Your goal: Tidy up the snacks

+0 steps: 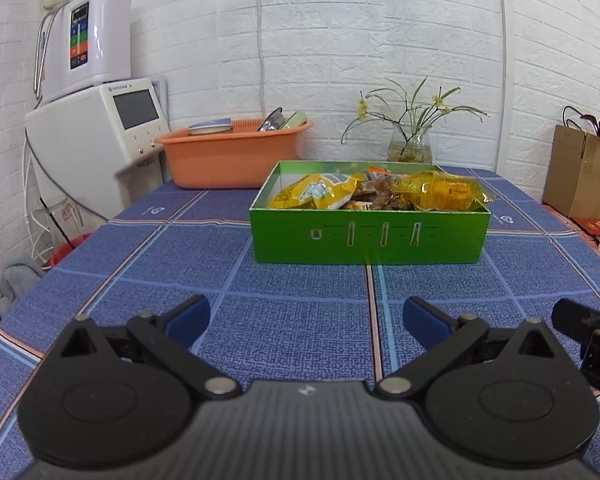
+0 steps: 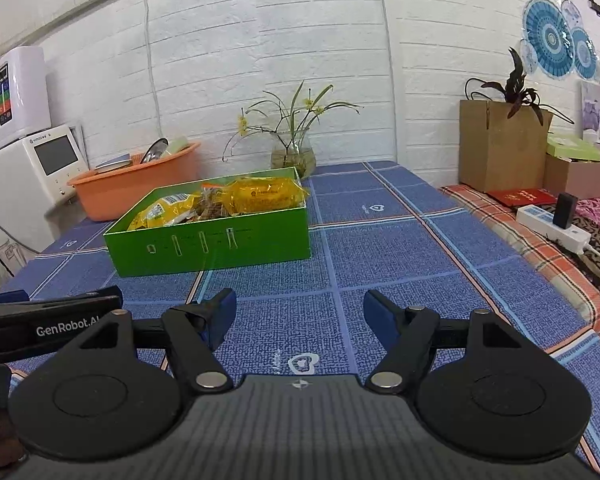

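Observation:
A green box stands in the middle of the blue checked tablecloth. Inside lie a yellow snack bag on the left, brown wrapped snacks in the middle and an orange-yellow packet on the right. My left gripper is open with nothing between its blue pads, well short of the box. My right gripper is also open and holds nothing, to the right of the box's front. Each gripper shows at the edge of the other's view.
An orange basin with dishes sits behind the box on the left, beside white appliances. A glass vase with a plant stands behind. Right of the table are a cardboard box and a power strip.

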### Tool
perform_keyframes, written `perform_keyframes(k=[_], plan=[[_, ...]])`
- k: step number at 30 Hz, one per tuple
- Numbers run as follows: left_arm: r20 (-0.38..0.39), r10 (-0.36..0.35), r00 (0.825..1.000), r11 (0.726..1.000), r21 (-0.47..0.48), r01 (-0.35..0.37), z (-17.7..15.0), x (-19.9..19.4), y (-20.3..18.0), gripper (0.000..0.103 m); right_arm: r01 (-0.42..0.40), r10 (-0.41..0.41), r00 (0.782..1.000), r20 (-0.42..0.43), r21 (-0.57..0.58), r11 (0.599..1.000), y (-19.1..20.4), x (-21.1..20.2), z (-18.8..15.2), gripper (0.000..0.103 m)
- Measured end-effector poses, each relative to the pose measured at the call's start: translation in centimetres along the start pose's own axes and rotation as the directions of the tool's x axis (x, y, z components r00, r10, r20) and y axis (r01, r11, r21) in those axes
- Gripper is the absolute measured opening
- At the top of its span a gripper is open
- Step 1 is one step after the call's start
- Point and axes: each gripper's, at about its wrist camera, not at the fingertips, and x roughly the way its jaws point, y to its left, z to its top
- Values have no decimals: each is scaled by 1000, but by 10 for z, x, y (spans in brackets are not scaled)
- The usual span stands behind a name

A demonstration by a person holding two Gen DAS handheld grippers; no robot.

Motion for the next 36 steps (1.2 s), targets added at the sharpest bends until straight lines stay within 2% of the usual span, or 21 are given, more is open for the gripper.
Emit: perform_keyframes(k=[11, 36], plan=[[-56, -31, 998, 999, -19, 30, 0, 9, 2, 102, -10, 10, 1000, -12, -23, 1000, 6, 2, -2, 103], [-95, -46, 994, 999, -5, 46, -5, 17, 0, 102, -25, 25, 999, -22, -10, 1000, 7, 3, -7, 103]])
